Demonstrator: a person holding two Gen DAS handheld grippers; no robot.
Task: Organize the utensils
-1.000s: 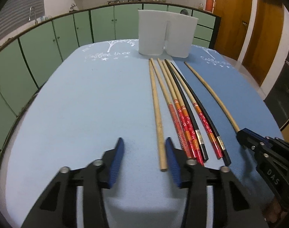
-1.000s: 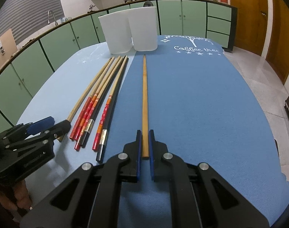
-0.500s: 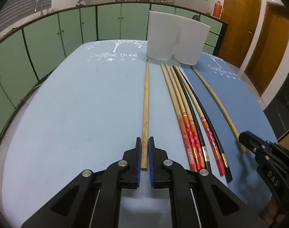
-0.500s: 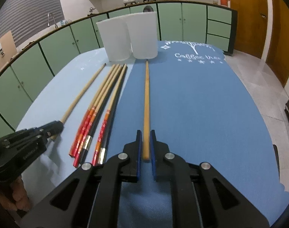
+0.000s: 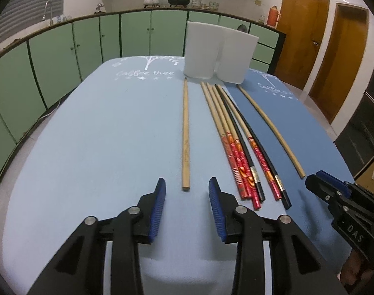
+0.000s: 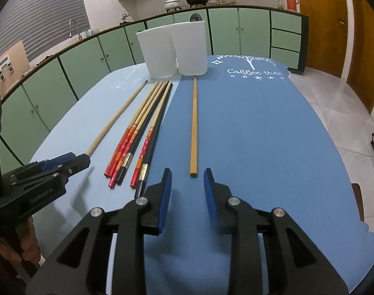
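Observation:
A plain wooden chopstick [image 5: 185, 132] lies alone on the light blue mat, its near end just ahead of my open, empty left gripper [image 5: 187, 191]. Another plain wooden chopstick [image 6: 194, 125] lies alone on the dark blue mat, its near end just ahead of my open, empty right gripper [image 6: 187, 182]. Between them lies a bundle of red-handled and black chopsticks [image 5: 238, 145], which also shows in the right wrist view [image 6: 142, 132]. Two white tall containers [image 5: 217, 51] stand at the table's far end, also in the right wrist view [image 6: 173, 48].
The table carries a light blue mat [image 5: 88, 135] and a dark blue mat [image 6: 260, 123] side by side. Green kitchen cabinets [image 5: 88, 44] ring the room. Wooden doors [image 5: 322, 36] stand at the right. The other gripper shows in each view's lower corner.
Both grippers were shut on their plain chopsticks half a second ago; now both have opened and drawn back a little, leaving the chopsticks flat on the mats.

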